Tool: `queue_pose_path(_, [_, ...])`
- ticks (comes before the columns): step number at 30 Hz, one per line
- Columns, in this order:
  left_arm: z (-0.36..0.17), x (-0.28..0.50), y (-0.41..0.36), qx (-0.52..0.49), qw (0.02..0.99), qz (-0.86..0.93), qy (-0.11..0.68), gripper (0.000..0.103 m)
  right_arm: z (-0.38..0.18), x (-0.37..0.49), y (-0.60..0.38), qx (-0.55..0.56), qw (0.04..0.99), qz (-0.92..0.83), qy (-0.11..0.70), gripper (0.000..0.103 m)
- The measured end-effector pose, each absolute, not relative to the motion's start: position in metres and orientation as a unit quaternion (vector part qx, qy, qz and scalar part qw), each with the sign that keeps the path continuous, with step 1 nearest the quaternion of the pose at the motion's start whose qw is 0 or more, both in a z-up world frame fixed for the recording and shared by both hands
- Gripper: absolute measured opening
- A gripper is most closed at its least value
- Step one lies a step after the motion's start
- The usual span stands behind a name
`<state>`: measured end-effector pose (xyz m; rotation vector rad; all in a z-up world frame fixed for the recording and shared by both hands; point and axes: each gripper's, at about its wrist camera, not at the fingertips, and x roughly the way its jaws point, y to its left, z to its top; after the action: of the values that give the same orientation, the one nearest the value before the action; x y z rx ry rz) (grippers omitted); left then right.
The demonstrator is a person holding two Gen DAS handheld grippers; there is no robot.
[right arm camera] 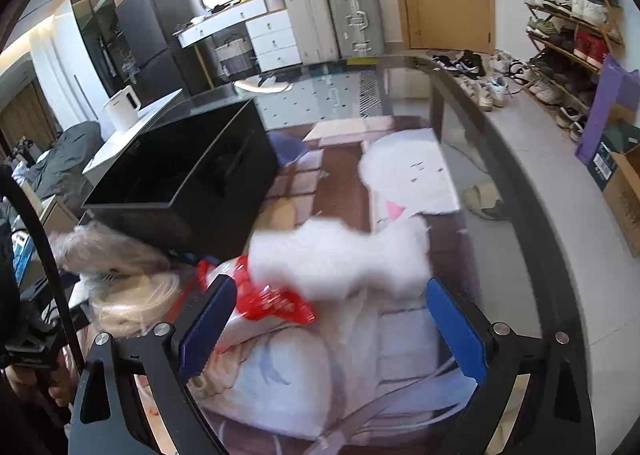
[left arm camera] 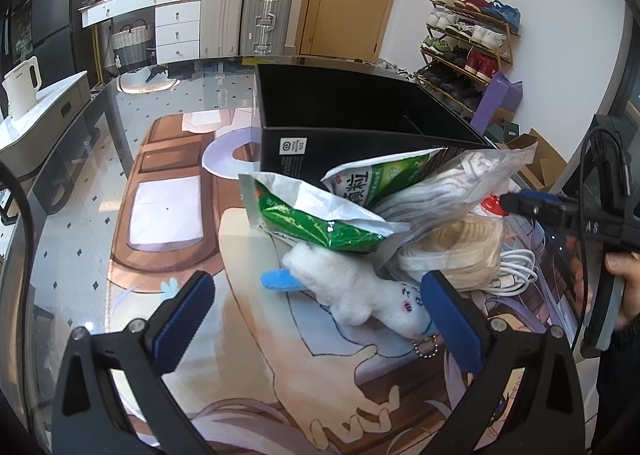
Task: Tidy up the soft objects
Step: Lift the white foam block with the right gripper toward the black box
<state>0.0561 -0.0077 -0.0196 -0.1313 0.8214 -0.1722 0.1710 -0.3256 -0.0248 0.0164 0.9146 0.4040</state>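
A white plush toy [left arm camera: 360, 295] with a blue ear lies on the printed mat, between the fingers of my open left gripper [left arm camera: 316, 311]. Behind it lie a green and white snack bag [left arm camera: 320, 211], a clear bag of grey cloth [left arm camera: 448, 187] and a coil of cream cord [left arm camera: 464, 251]. A black open box [left arm camera: 360, 115] stands behind the pile. My right gripper [right arm camera: 328, 319] is open over a blurred white fluffy piece [right arm camera: 340, 259] and a red and clear plastic bag [right arm camera: 276, 299]. The black box [right arm camera: 180, 175] is at its left.
A white cable [left arm camera: 516, 271] lies right of the cord. The glass table's curved edge [right arm camera: 532, 215] runs at the right, with floor, slippers and a shoe rack [right arm camera: 568, 27] beyond. Suitcases and a drawer unit stand at the back wall.
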Motion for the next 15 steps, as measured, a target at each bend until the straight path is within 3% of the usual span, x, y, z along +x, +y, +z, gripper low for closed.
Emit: queue_pose_path(15, [-0.020, 0.058, -0.004, -0.067, 0.909, -0.086, 0.403, 0.103, -0.029, 0.199, -0.331, -0.006, 0.881, 0.164, 0.444, 0.098])
